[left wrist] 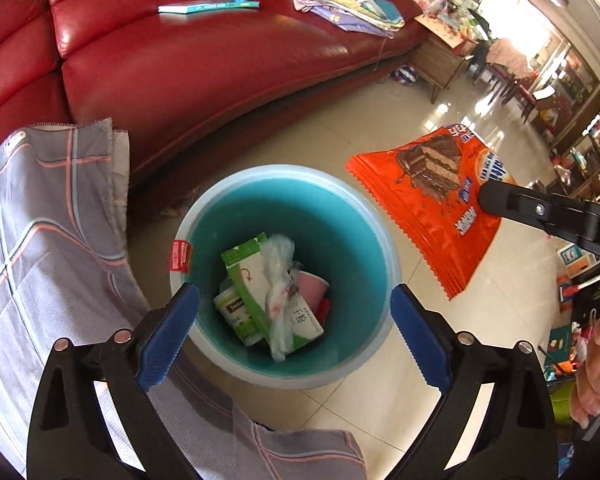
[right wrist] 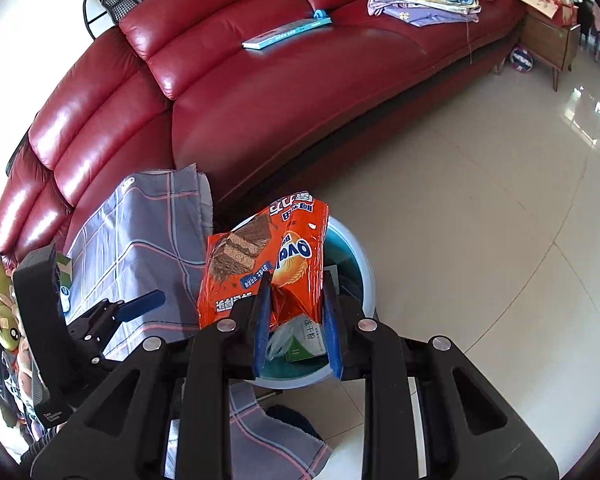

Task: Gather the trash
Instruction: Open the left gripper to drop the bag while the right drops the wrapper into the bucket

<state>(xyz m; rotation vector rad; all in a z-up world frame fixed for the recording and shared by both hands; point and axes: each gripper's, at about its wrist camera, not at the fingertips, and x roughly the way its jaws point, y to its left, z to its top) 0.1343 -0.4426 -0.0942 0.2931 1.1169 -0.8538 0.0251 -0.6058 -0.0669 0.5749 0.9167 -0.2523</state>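
Observation:
A teal bin with a pale rim [left wrist: 280, 170] stands on the tiled floor in front of the sofa. Inside lie a green-and-white box [left wrist: 246, 276], a crumpled clear plastic bag [left wrist: 278, 280] and other scraps. My left gripper [left wrist: 294, 292] hangs open directly over the bin mouth, with nothing between its blue pads. My right gripper [right wrist: 296, 280] is shut on an orange snack bag [right wrist: 252, 264], pinching its lower part. In the left wrist view that bag [left wrist: 420, 216] hangs just right of the bin. In the right wrist view it hangs above the bin's rim [right wrist: 360, 264].
A red leather sofa [left wrist: 204, 64] curves behind the bin, with a teal book [left wrist: 208, 6] and a pile of folded cloth [left wrist: 344, 4] on its seat. A grey checked cloth [left wrist: 48, 216] drapes left of the bin. A wooden side table [left wrist: 440, 60] stands at the sofa's far end.

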